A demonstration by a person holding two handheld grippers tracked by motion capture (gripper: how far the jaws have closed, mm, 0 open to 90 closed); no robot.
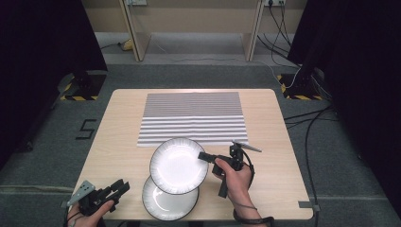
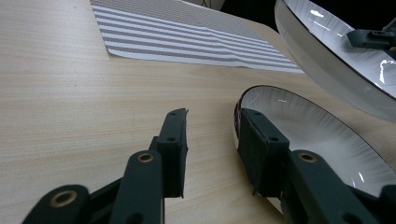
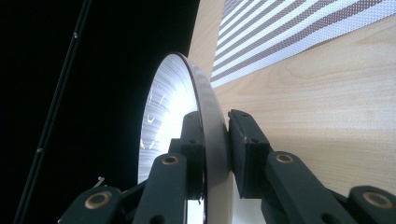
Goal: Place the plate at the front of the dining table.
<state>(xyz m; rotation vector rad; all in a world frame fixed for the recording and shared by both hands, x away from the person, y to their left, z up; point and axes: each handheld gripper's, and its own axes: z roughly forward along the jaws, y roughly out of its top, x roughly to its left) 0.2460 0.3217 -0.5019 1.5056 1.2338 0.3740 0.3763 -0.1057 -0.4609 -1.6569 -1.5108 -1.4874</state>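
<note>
Two white plates with dark rims, both empty, sit near the front of the table (image 1: pixel 118 118). The upper plate (image 1: pixel 177 165) is lifted and overlaps the lower plate (image 1: pixel 163 203), which lies flat on the wood. The right gripper (image 1: pixel 204 156) reaches in from the right and pinches the upper plate's rim between its fingers. The left gripper (image 1: pixel 124 186) hovers low just left of the lower plate, fingers spread and empty. Behind the plates lies a striped mat (image 1: pixel 191 117).
</note>
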